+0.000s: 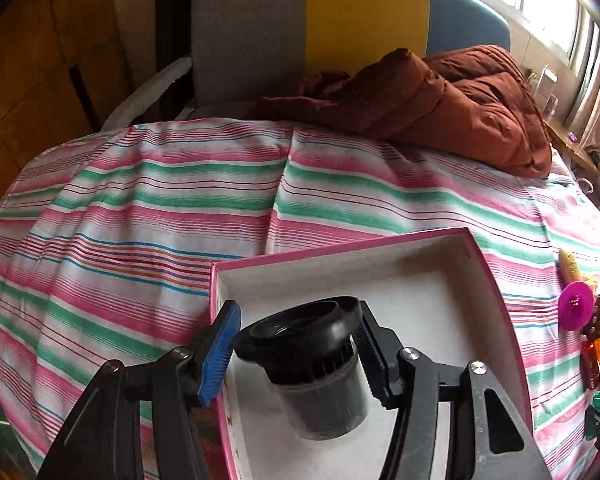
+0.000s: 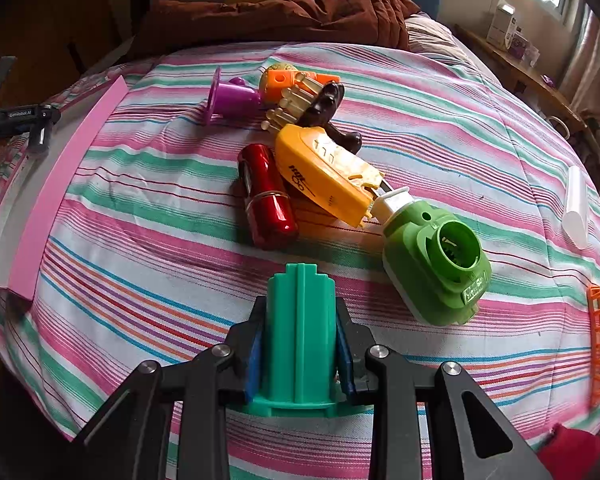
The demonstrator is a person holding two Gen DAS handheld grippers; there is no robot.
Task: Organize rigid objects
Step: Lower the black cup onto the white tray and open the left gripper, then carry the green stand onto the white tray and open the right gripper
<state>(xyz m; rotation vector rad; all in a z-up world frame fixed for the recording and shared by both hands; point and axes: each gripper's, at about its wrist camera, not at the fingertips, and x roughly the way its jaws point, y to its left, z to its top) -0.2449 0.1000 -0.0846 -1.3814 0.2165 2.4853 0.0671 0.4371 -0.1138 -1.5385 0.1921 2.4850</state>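
Hidden: the left gripper (image 1: pixel 296 354) covers the near end of the pink-rimmed box (image 1: pixel 496 280); the box's front wall is cut off at the bottom edge. In the right wrist view only one pink side wall of the box shows, at the far left.
Hard to read: the objects at the right edge of the left wrist view blur together.
Left gripper: spread wide, blue ribbed pads apart from the black jar (image 1: pixel 316 364), which lies tilted inside the box on its white floor.
Black jar: flared glossy cap, ridged collar, smoky cylindrical body.
Right gripper (image 2: pixel 300 354): clenched on the teal ribbed plastic piece (image 2: pixel 300 332), a fluted cylinder with a flange at its base.
Beyond the teal piece: green punch (image 2: pixel 436 264), yellow plastic casing (image 2: pixel 324 168), glossy red cylinder (image 2: pixel 266 196), purple cup (image 2: pixel 232 96).
Surface: striped cloth (image 2: pixel 140 208), wrinkled.
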